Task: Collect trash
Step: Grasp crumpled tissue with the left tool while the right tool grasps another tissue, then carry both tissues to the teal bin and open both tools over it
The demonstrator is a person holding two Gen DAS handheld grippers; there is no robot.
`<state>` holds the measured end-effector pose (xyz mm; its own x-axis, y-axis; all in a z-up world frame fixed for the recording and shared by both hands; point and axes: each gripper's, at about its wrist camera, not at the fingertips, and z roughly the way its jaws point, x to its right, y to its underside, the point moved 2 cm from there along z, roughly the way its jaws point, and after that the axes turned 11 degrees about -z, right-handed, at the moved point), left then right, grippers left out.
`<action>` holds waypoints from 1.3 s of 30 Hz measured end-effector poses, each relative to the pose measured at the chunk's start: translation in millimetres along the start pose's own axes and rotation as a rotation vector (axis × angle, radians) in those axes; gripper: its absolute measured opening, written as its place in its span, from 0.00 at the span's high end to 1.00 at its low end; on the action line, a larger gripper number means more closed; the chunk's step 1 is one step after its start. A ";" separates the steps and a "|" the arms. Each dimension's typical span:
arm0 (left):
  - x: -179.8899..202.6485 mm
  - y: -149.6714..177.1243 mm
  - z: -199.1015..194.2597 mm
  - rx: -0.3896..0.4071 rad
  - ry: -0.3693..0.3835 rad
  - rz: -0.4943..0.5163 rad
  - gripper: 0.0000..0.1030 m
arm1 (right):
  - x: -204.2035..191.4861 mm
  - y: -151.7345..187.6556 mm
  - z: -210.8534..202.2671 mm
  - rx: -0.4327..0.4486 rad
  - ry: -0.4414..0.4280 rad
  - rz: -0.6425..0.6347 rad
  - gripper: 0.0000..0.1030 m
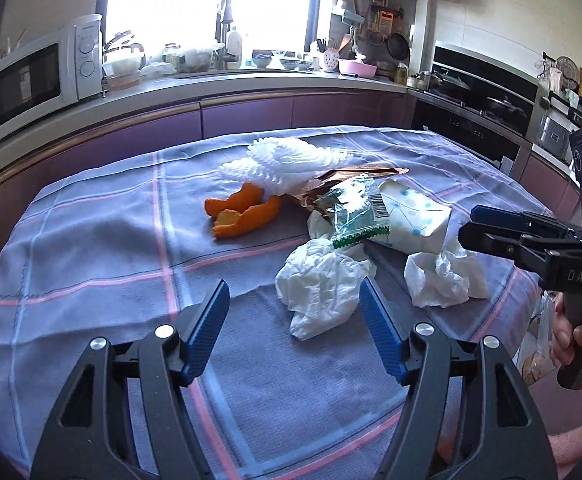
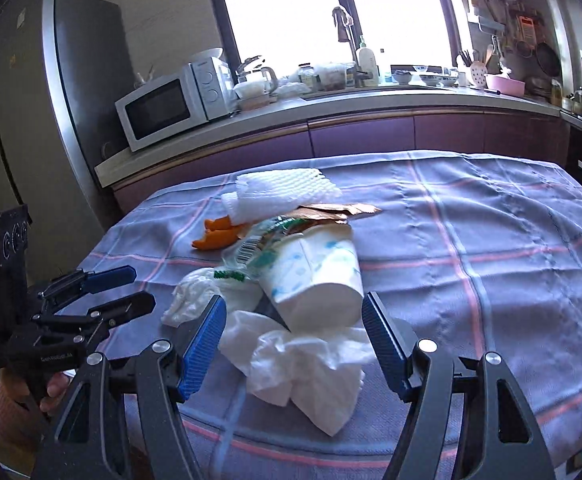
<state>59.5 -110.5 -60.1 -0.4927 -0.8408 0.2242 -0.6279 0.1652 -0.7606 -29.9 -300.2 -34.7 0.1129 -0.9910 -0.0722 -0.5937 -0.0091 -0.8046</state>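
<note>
A heap of trash lies on the checked tablecloth: orange peel, white foam fruit net, brown foil wrapper, clear plastic wrapper with a barcode, a paper cup on its side and two crumpled tissues. My left gripper is open, with the near tissue between its fingertips. My right gripper is open over the other tissue, just before the cup. Each gripper also shows in the other's view, the right and the left.
A kitchen counter runs behind the table with a microwave, sink tap, bottles and bowls. A stove and oven stand at the right. A fridge stands at the left in the right wrist view. A packet shows by the right hand.
</note>
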 end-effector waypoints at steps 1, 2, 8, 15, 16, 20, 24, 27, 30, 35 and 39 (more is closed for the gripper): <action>2.6 -1.4 6.5 -0.021 0.004 0.003 0.34 | 2.8 3.7 0.2 -0.006 -0.002 0.008 0.34; 3.3 -3.5 12.3 -0.038 0.004 0.007 0.34 | 4.0 6.8 1.8 -0.014 -0.004 0.013 0.34; 9.3 -4.5 42.5 -0.130 -0.028 0.024 0.38 | -1.3 22.5 9.2 -0.055 -0.027 0.015 0.33; 5.6 -1.1 53.6 -0.184 -0.015 -0.002 0.70 | -5.1 31.0 16.9 -0.090 -0.034 0.022 0.35; 5.1 -1.2 53.2 -0.186 -0.008 -0.005 0.75 | -4.9 31.5 17.0 -0.092 -0.035 0.023 0.38; 3.9 0.6 49.0 -0.183 0.004 -0.016 0.90 | -4.4 33.2 15.2 -0.099 -0.043 0.026 0.57; 2.3 3.3 40.9 -0.169 0.013 -0.022 0.93 | -6.9 34.2 14.3 -0.108 -0.059 0.018 0.69; -1.5 5.6 32.2 -0.157 0.010 -0.026 0.93 | -11.3 33.8 12.7 -0.106 -0.104 0.018 0.75; -10.8 8.5 19.6 -0.140 0.006 -0.042 0.94 | -20.3 32.1 10.4 -0.102 -0.134 0.003 0.76; -29.4 11.9 -7.2 -0.099 -0.006 -0.078 0.94 | -37.0 22.5 8.4 -0.079 -0.190 -0.017 0.77; -39.3 13.9 -28.5 -0.058 -0.015 -0.096 0.94 | -51.1 12.4 9.5 -0.063 -0.228 -0.042 0.77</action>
<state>52.9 -60.5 -62.2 -0.4199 -0.8616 0.2852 -0.7062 0.1128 -0.6990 -35.5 -248.5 -46.6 0.3111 -0.9338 -0.1767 -0.6323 -0.0646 -0.7720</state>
